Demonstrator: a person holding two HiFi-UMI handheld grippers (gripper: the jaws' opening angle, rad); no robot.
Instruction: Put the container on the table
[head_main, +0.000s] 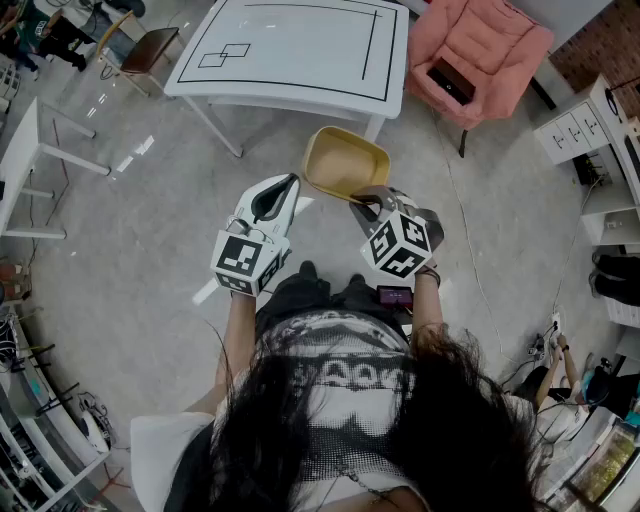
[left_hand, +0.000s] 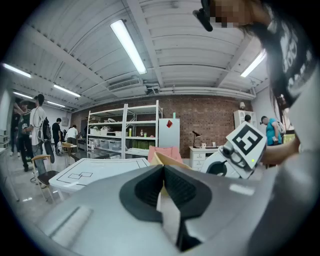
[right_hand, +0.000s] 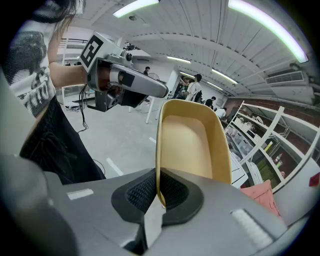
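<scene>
Right gripper (right_hand: 158, 190) is clamped on the near rim of a shallow tan plastic container (right_hand: 192, 142), held in the air ahead of it. Left gripper (left_hand: 163, 175), jaws together, hovers just beside the container. Beyond both stands a white table (head_main: 300, 60).

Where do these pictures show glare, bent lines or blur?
Head view: lamp glare streaks the floor. Left gripper view: the ceiling lamp is blown white, the corners black. Right gripper view: the container is sharp, the shelves bend.
</scene>
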